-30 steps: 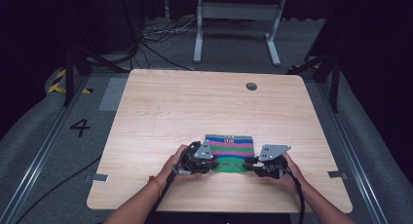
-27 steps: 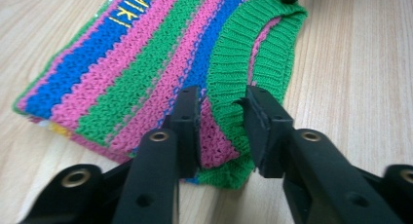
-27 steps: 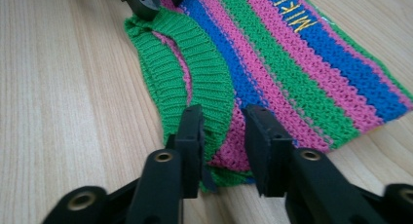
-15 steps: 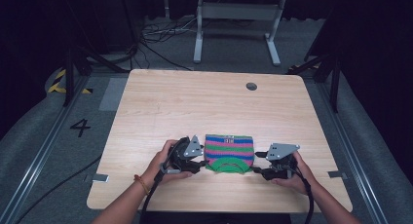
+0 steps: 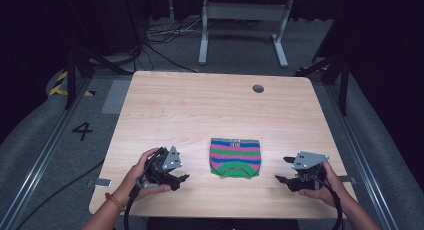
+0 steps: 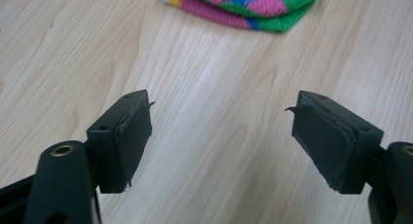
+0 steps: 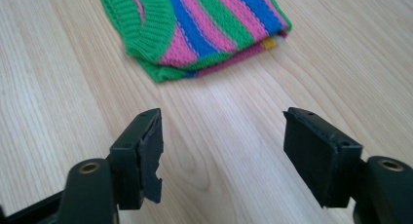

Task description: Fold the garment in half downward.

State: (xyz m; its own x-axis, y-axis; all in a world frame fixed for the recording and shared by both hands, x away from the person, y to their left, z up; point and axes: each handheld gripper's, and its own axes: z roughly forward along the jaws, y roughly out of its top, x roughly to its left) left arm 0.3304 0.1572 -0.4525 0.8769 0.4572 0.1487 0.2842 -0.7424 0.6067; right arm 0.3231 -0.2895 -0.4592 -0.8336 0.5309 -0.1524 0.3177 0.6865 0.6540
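Note:
A folded knitted garment [image 5: 235,157] with green, pink and blue stripes lies flat on the wooden table [image 5: 200,110], near its front edge. My left gripper [image 5: 181,179] rests on the table to the garment's left, jaws open and empty. On the other side my right gripper [image 5: 284,170] sits apart from the cloth, also open with nothing held. The garment's edge [image 6: 243,5] appears at the top of the left gripper view beyond the left gripper [image 6: 221,136]. In the right gripper view the garment's green ribbed hem [image 7: 195,29] lies ahead of the right gripper [image 7: 224,151].
A small round grommet [image 5: 258,88] sits in the tabletop at the far right. Beyond the table stand a metal frame [image 5: 242,25] and cables on the floor [image 5: 160,35]. A floor marking "4" [image 5: 82,131] lies left of the table.
Both grippers have drawn away from the garment, the left one leftward and the right one rightward. The garment now lies folded and released between them.

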